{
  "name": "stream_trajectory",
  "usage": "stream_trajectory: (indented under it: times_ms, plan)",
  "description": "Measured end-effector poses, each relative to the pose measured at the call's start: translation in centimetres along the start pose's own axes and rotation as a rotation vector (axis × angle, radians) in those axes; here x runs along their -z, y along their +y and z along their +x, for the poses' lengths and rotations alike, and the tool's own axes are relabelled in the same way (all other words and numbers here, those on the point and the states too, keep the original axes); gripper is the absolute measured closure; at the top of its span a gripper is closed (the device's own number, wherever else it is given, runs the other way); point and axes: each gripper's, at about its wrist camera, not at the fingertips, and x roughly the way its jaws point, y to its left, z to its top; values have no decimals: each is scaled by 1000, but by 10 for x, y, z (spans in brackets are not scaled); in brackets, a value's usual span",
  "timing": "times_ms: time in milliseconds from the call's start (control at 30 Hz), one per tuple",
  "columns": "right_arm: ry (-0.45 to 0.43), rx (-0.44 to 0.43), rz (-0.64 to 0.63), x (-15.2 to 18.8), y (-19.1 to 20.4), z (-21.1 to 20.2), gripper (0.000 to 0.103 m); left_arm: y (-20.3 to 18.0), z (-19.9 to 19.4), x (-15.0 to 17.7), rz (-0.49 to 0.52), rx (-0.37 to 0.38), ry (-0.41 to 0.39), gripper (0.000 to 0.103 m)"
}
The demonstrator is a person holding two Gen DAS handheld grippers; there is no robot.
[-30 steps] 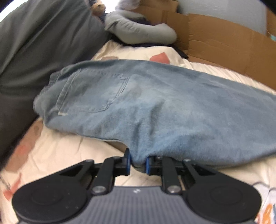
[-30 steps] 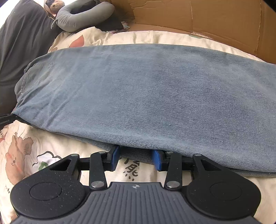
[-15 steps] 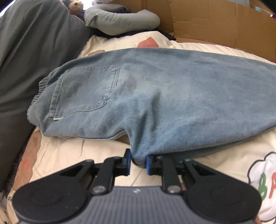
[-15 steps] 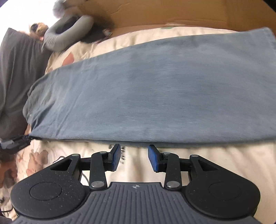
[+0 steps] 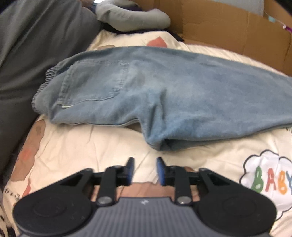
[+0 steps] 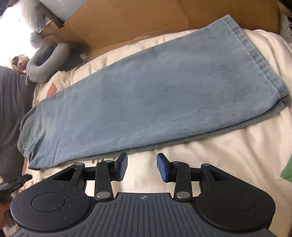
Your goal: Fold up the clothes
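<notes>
Jeans (image 6: 146, 94) flat on bed (image 6: 219, 155), halved lengthwise, leg on leg; crosswise folds left; left gripper (image 5: 144, 168) jaws just opened, empty; right gripper (image 6: 142, 164) jaws apart, empty.

Cream printed bedsheet (image 5: 76, 145) fills lower frame, w/ "BABY" cloud print (image 5: 268, 180) lower right. Dark grey blanket (image 5: 27, 54) upper left. Grey neck pillow (image 5: 131, 16) top centre. Cardboard (image 5: 228, 29) upper right; small plush toy (image 6: 19, 61) far left.
</notes>
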Motion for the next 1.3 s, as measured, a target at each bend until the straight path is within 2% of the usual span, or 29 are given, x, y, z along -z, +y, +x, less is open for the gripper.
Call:
stream_trajectory:
  times_ms: [133,300,467,633,767,967,1033,1100,1300]
  plan:
    - [-28,34,38,0,-11,-8,60,14,-1,-6,-114,40,-42,65]
    - [-50,72,82,0,-23,-17,60,25,6,-14,-257,100,-85,53]
    - [-44,96,100,2,-29,-18,60,37,24,-12,-360,139,-87,52]
    - [-30,109,86,3,-29,-16,60,40,43,-8,-379,177,-79,53]
    - [-32,119,90,4,-31,-17,60,36,57,-6,-357,205,-55,59]
    - [-44,129,119,6,-37,-14,60,29,70,3,-392,225,-51,62]
    - [-59,118,137,6,-40,-13,60,29,70,4,-424,227,-53,62]
    - [-89,108,170,7,-43,-14,59,29,70,5,-460,237,-52,67]
    - [-171,146,266,11,-57,-22,59,29,68,8,-563,261,-51,79]
